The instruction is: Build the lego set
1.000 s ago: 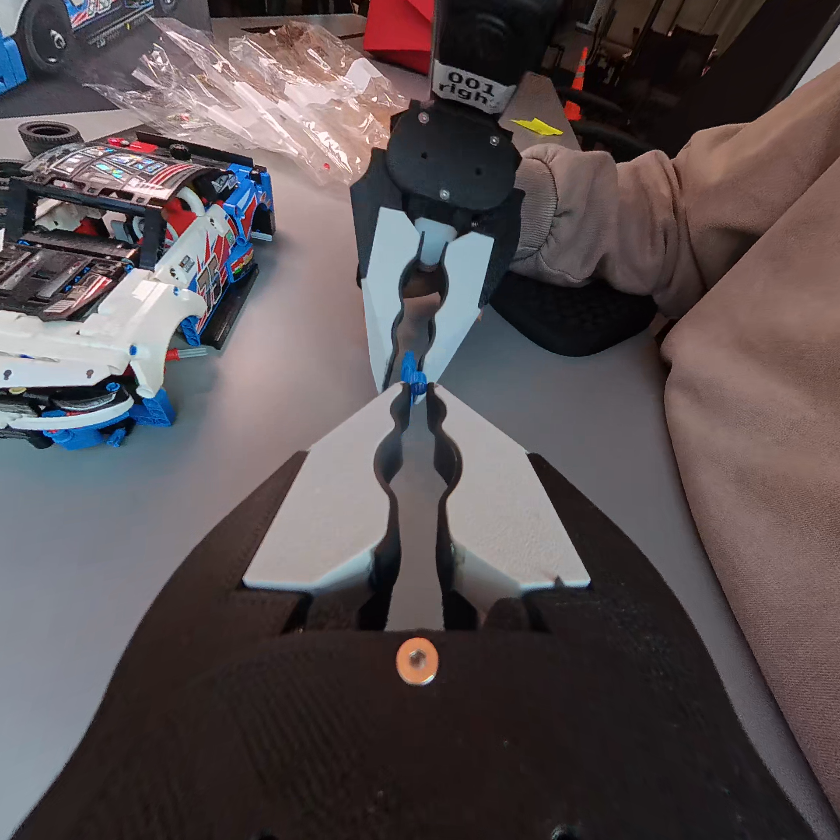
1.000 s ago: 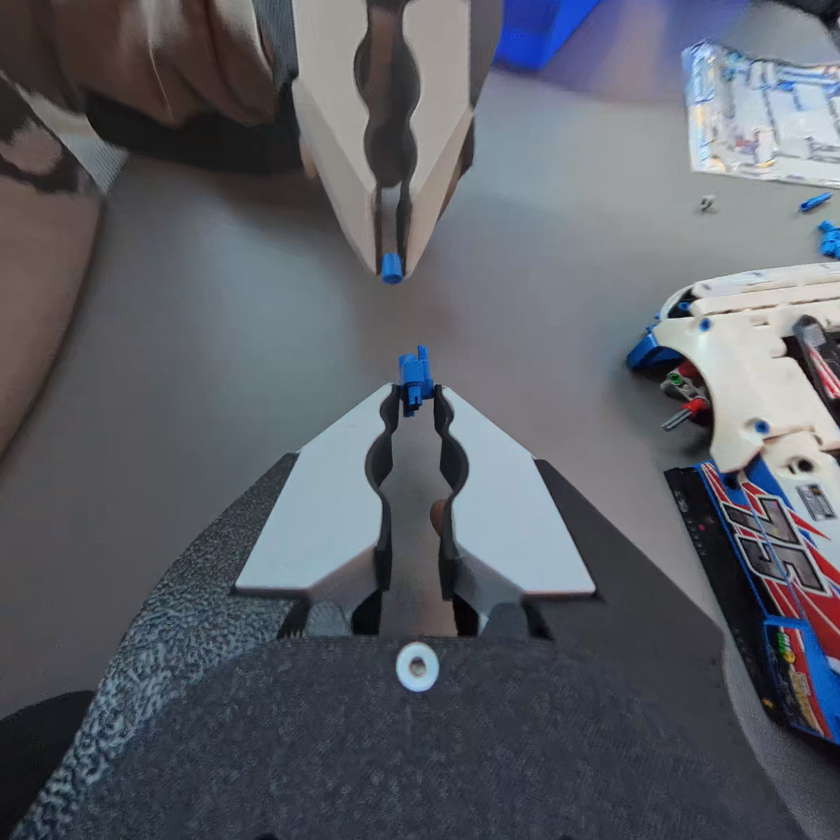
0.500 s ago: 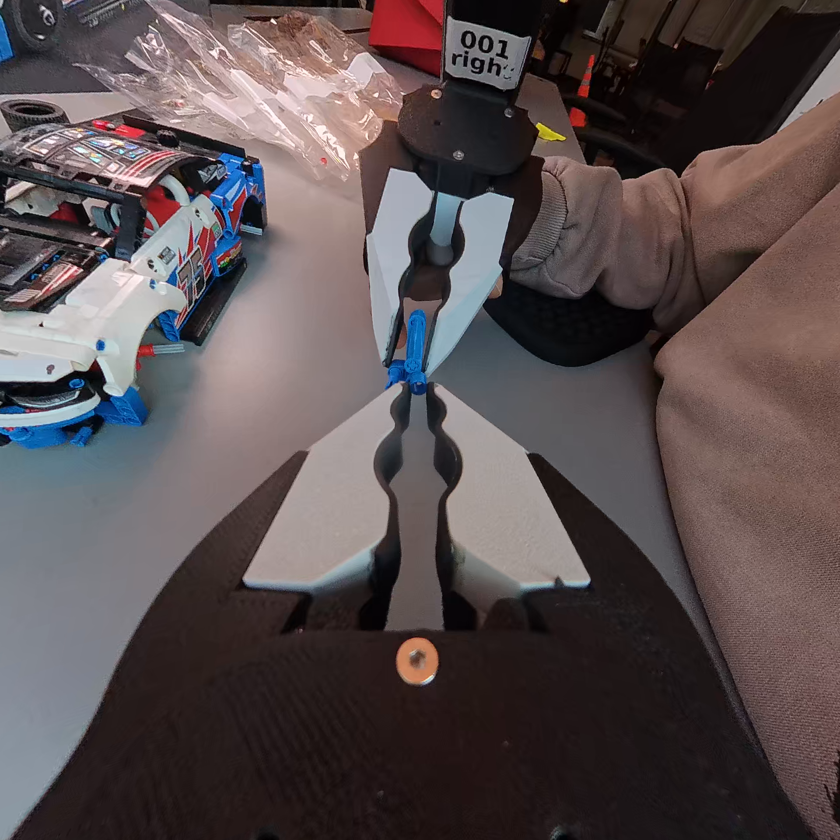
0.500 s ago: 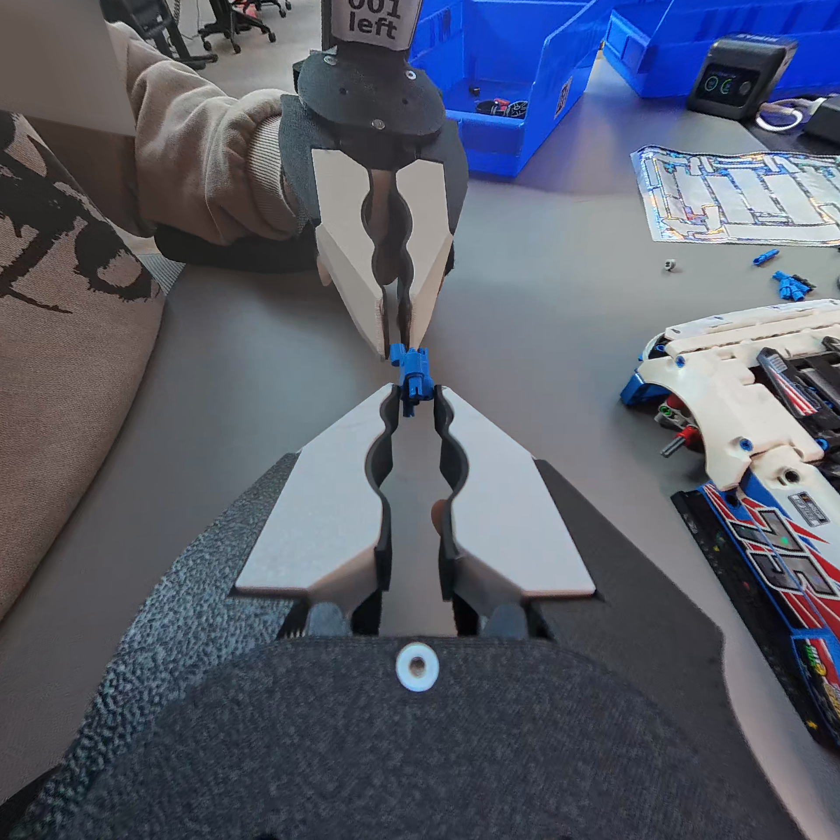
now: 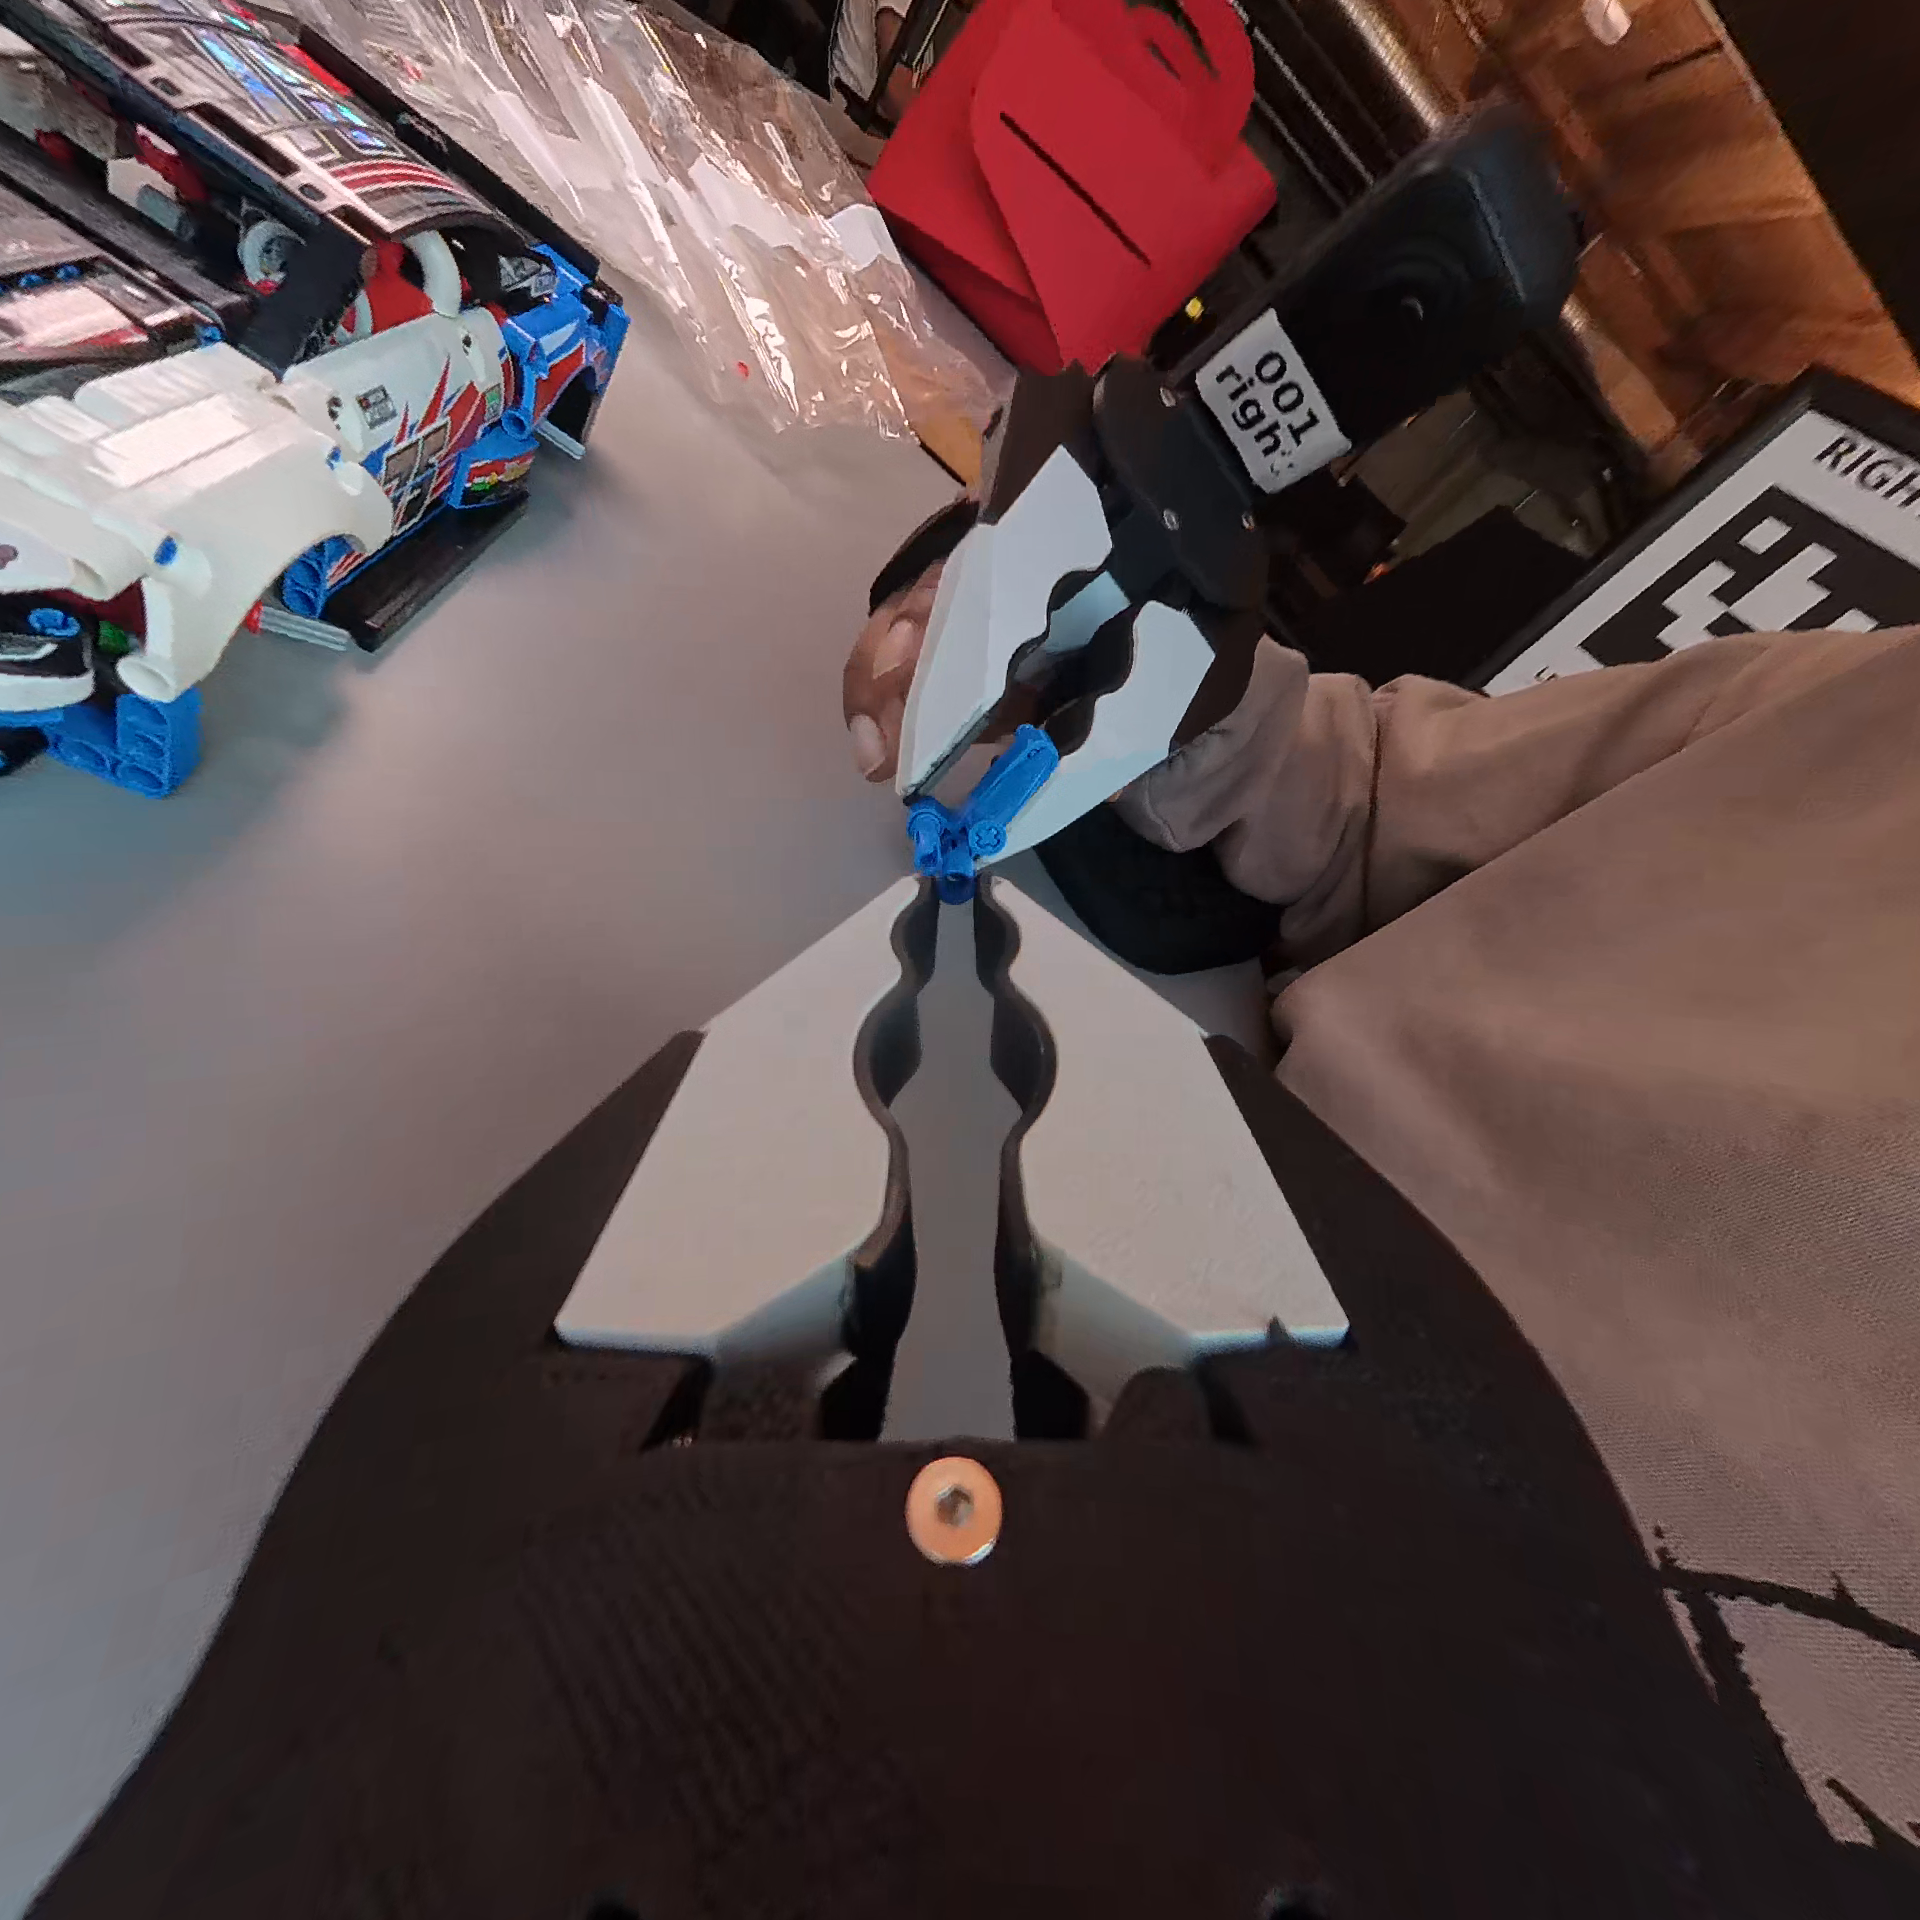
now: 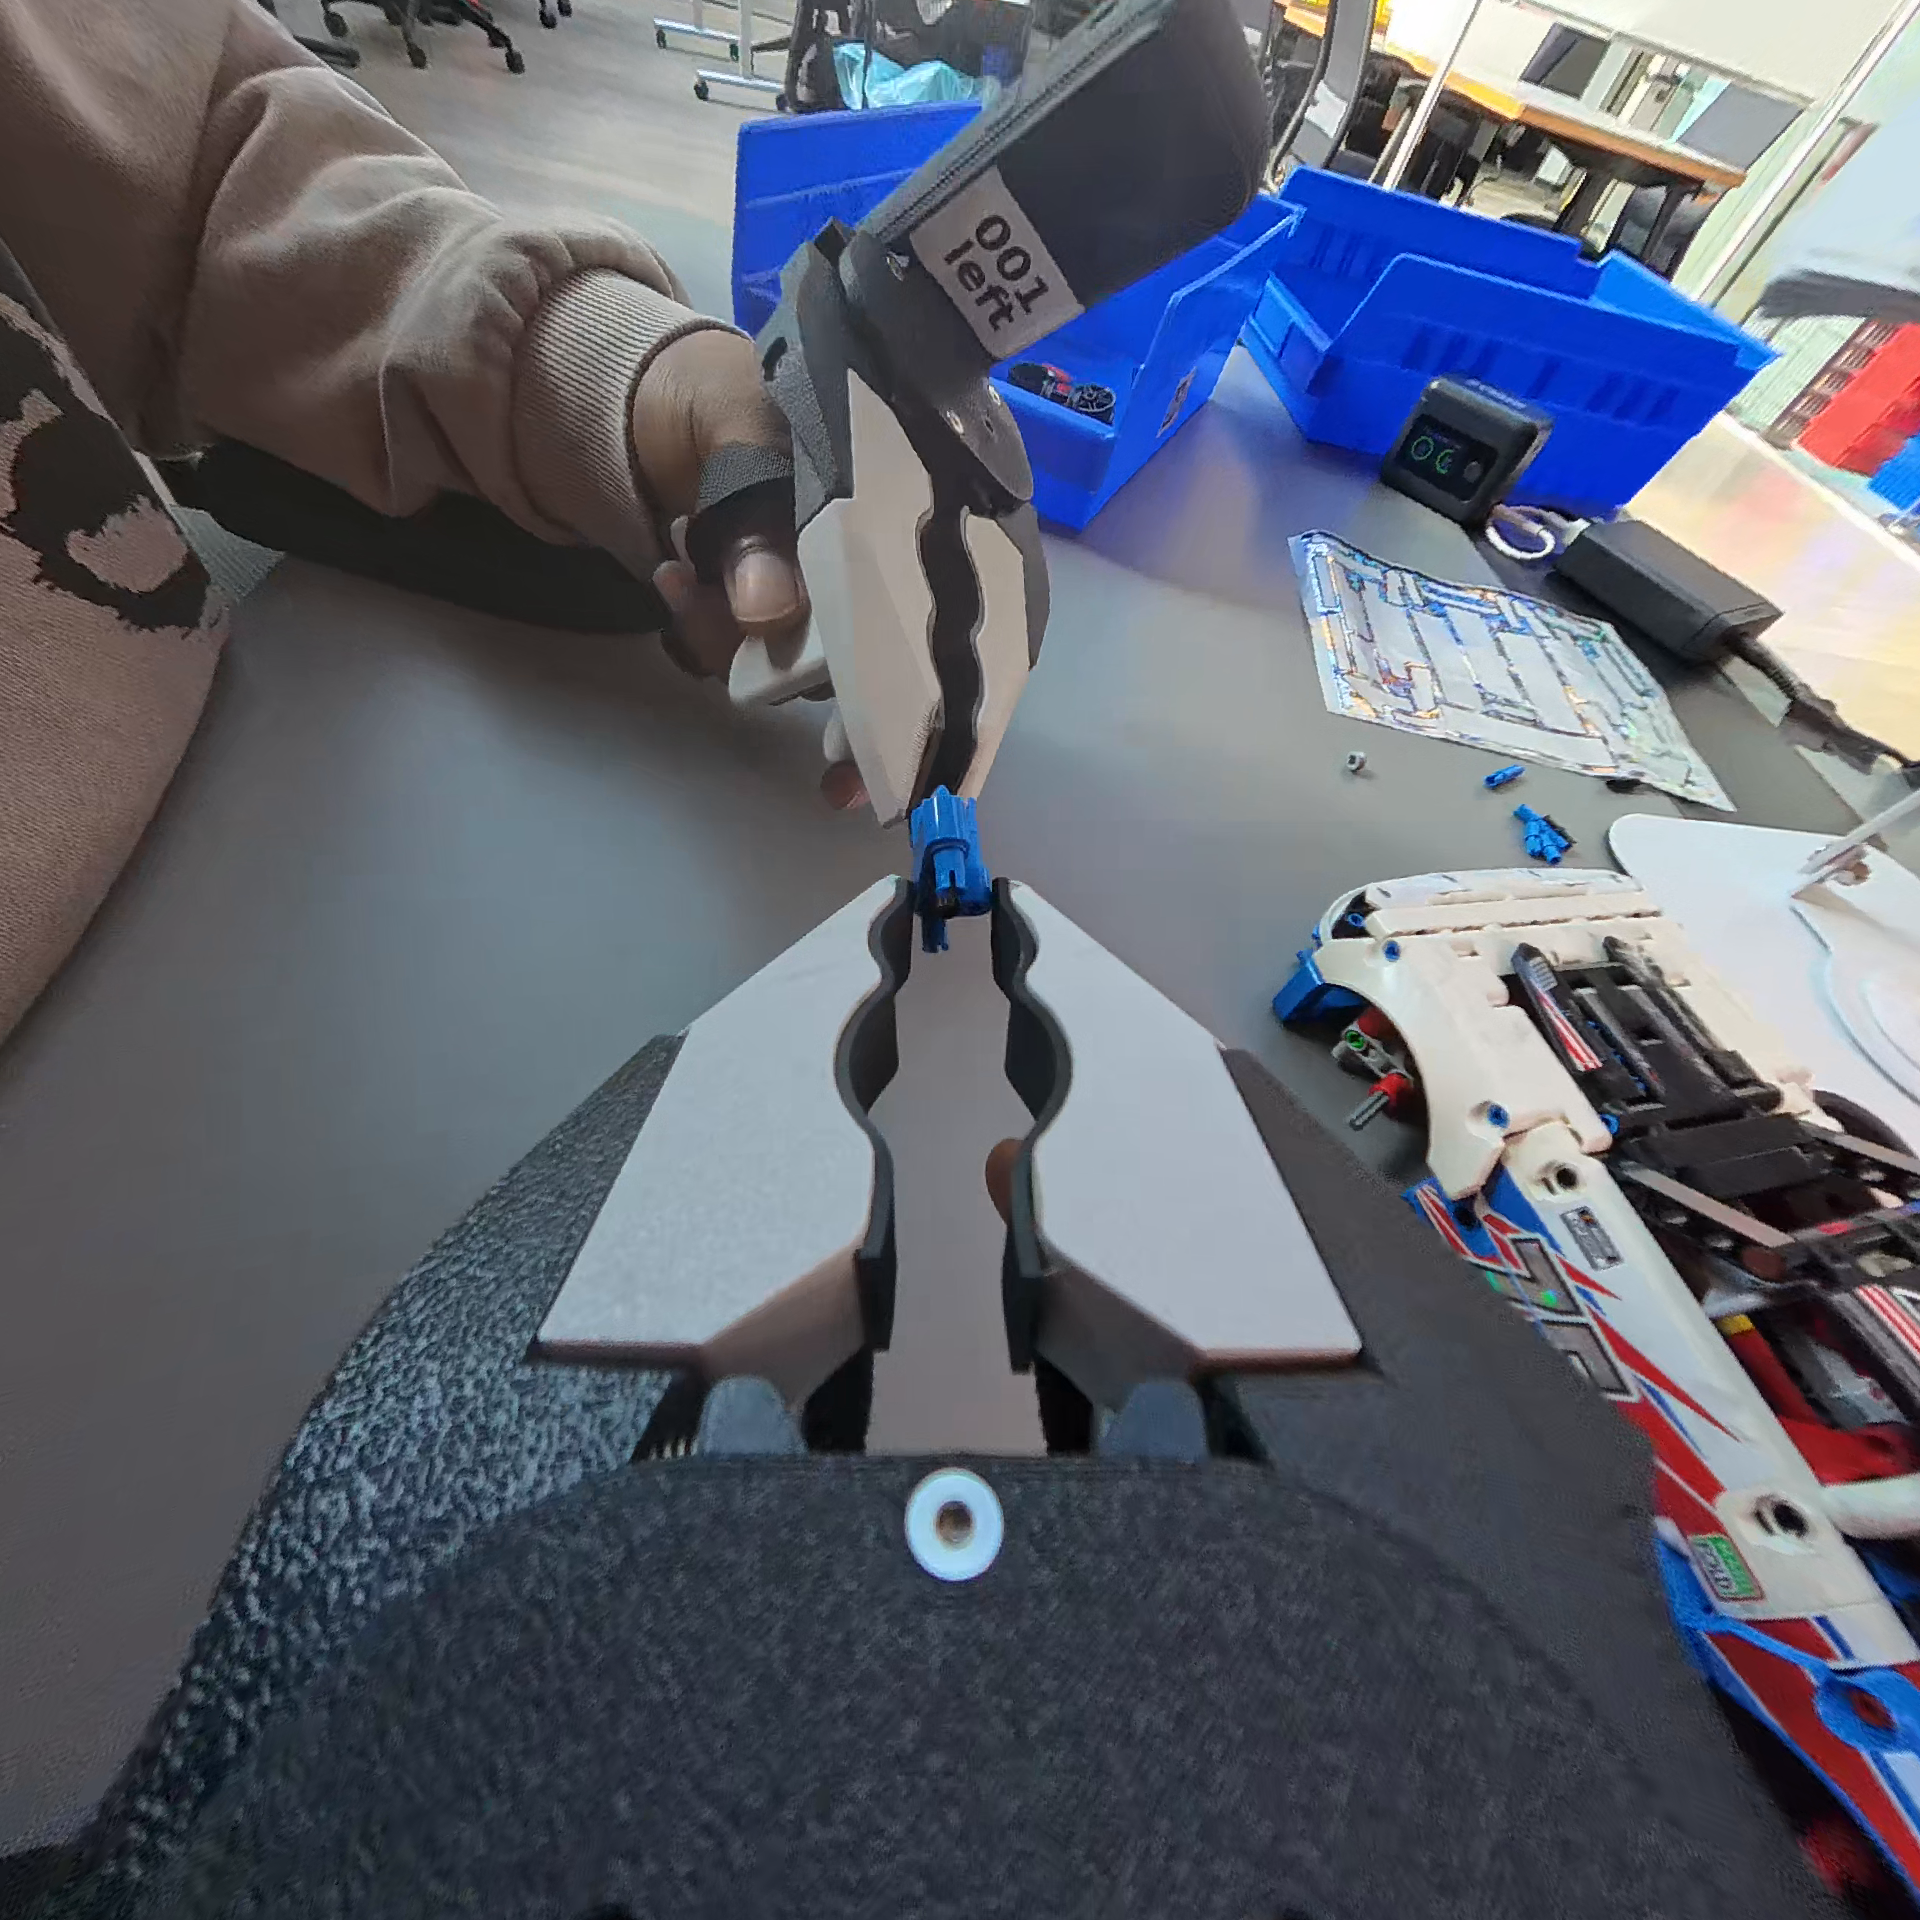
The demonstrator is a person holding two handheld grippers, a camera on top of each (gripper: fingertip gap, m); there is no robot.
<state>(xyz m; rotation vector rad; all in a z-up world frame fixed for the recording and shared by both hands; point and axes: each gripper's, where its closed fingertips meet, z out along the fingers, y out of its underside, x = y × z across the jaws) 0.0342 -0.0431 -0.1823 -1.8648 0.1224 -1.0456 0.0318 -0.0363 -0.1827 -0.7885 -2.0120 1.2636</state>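
Blue plastic connector pieces (image 5: 961, 831) sit pinched between the tips of both tools, held in the air above the grey bench (image 5: 436, 935). In the left wrist view the left hand-held gripper (image 5: 954, 889) is closed on a short blue stub at its very tip, its pale wedge-shaped fingers with wavy black inner edges almost meeting. At 12 o'clock from it the right hand-held gripper (image 5: 971, 805) comes in tilted, clamped on a ribbed blue pin (image 5: 1013, 774) that joins the same small cluster. In the right wrist view the right hand-held gripper (image 6: 951, 899) grips the chunky blue connector pieces (image 6: 945, 868), and the left hand-held gripper (image 6: 935, 805) touches them from 12 o'clock, held by a hand (image 6: 727, 520) in a tan ribbed-cuff sleeve. Both tool bodies are black with a rough, grainy printed texture. At 3 o'clock in that view lies the partly built lego car (image 6: 1621, 1195), with smooth white panels, a blue and red striped side and a black frame. Beyond it, near 1 o'clock, are a flat sticker sheet (image 6: 1475, 665), a few loose blue pins (image 6: 1543, 831) and blue plastic bins (image 6: 1475, 322). In the left wrist view crinkled clear bags (image 5: 727, 208) lie at 11 o'clock.
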